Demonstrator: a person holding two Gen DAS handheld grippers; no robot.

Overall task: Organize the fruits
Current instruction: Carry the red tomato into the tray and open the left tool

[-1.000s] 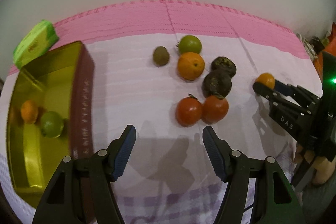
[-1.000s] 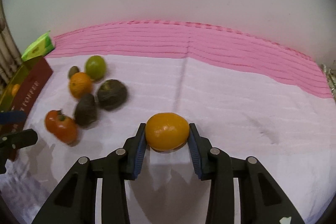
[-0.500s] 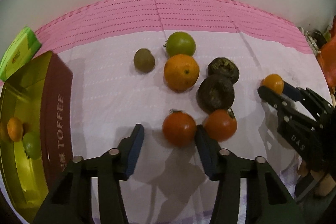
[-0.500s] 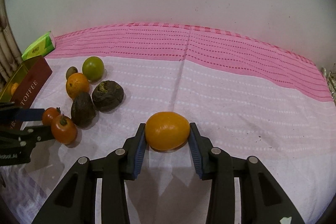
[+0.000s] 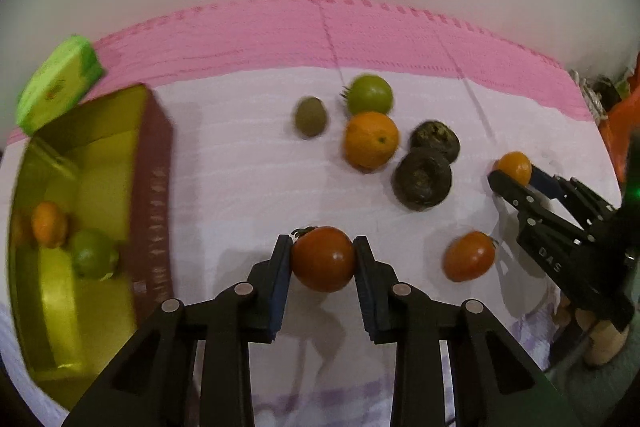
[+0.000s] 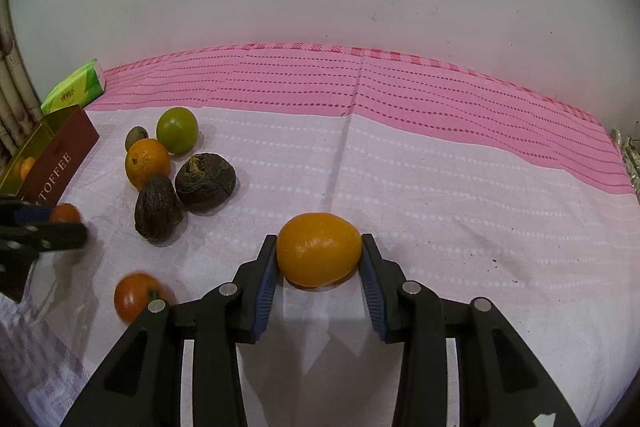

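Note:
My left gripper [image 5: 322, 259] is shut on a red tomato [image 5: 322, 258], held just above the cloth beside the gold toffee box [image 5: 80, 163]. The box holds a small orange fruit [image 5: 49, 224] and a green fruit [image 5: 93, 254]. My right gripper [image 6: 319, 261] is shut on a yellow-orange fruit [image 6: 319, 254], low over the cloth. On the cloth lie a second tomato [image 5: 469, 255], an orange [image 5: 371, 139], a green tomato [image 5: 369, 94], a kiwi [image 5: 310, 115] and two dark fruits [image 5: 422, 179].
A green tissue pack [image 5: 60, 83] lies behind the box by the wall. The pink cloth [image 6: 440, 163] covers the table up to the white wall. Orange clutter [image 5: 624, 115] sits at the far right edge.
My left gripper moved forward, closed on the left red tomato and carried it left, away from the other tomato. My right gripper stays shut on the yellow-orange fruit.

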